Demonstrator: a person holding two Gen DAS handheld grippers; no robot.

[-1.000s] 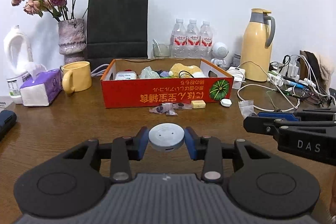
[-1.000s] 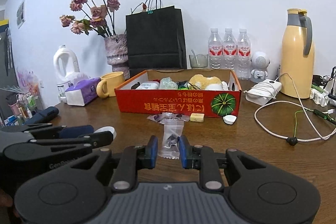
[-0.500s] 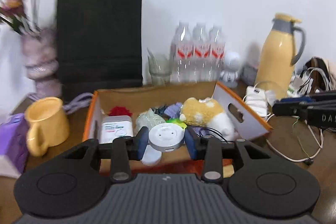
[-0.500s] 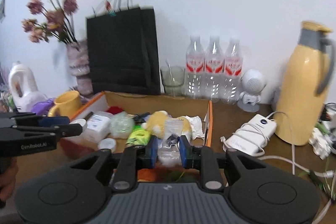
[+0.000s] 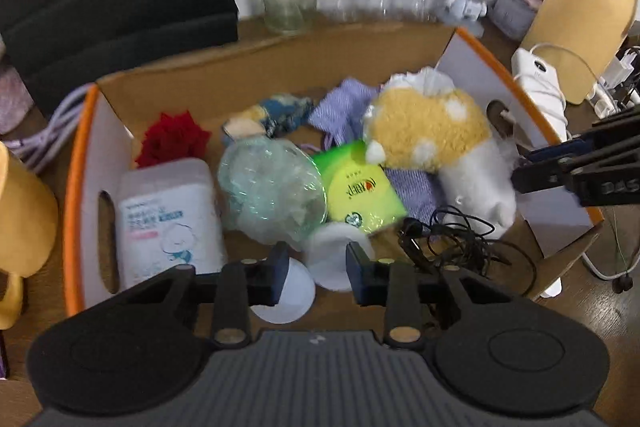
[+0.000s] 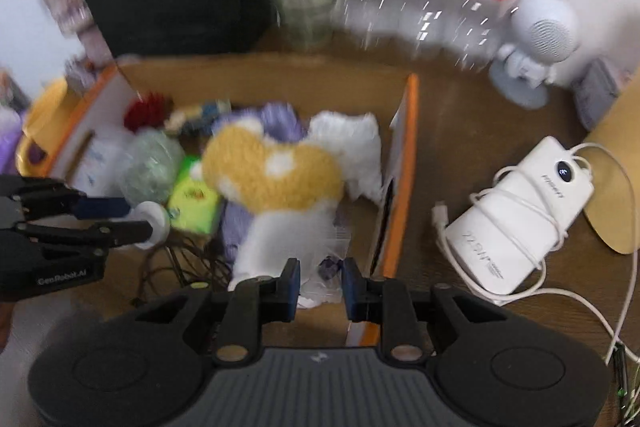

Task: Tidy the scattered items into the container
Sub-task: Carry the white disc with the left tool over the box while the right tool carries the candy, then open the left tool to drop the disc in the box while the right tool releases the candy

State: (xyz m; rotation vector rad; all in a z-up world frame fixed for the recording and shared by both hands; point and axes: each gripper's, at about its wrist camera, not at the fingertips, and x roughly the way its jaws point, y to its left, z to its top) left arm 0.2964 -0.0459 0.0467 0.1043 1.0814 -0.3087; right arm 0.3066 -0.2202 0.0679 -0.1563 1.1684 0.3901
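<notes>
Both tongs hang over the cardboard box (image 5: 472,47) for dropping: left tongs (image 5: 313,261) closing around the white round puck (image 5: 334,255), right tongs (image 6: 319,283) clamped on the small clear bag (image 6: 326,269).

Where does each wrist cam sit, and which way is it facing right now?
Left wrist: on the left gripper, facing steeply down into the box; own jaws closing with the white disc between them; right gripper at right edge.
Right wrist: on the right gripper, facing down over the box's right end and the power bank; own jaws shut on the clear bag.
Shared: box, plush toy.
</notes>
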